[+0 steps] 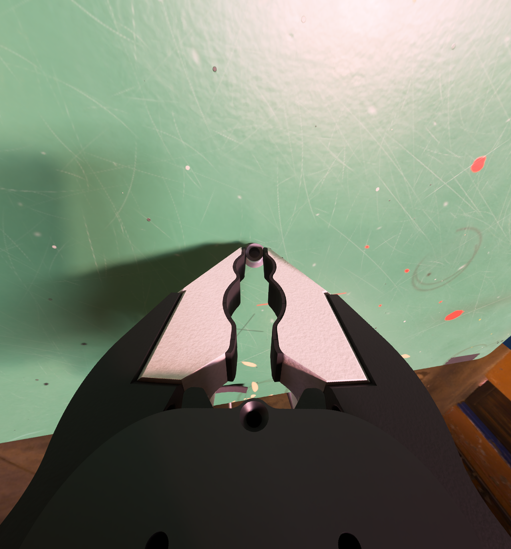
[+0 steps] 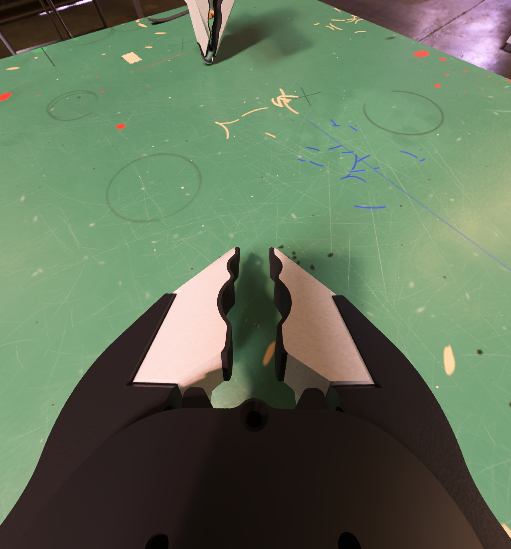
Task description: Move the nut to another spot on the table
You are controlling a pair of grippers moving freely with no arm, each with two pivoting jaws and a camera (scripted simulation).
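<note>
A small grey nut (image 1: 254,256) with a dark bore sits pinched between the tips of my left gripper (image 1: 254,252), which is shut on it at the green table top (image 1: 278,118). In the right wrist view the same left gripper (image 2: 209,58) shows far off at the table's back edge, pointing down, with the nut (image 2: 209,56) at its tips close to the surface. My right gripper (image 2: 254,251) is open and empty, low over the near part of the green table (image 2: 159,267).
The table top is scratched and marked with drawn circles (image 2: 153,187), red spots (image 2: 2,96), blue strokes (image 2: 355,163) and cream strokes (image 2: 284,101). Its right edge and brown floor with orange boxes (image 1: 503,416) show in the left wrist view.
</note>
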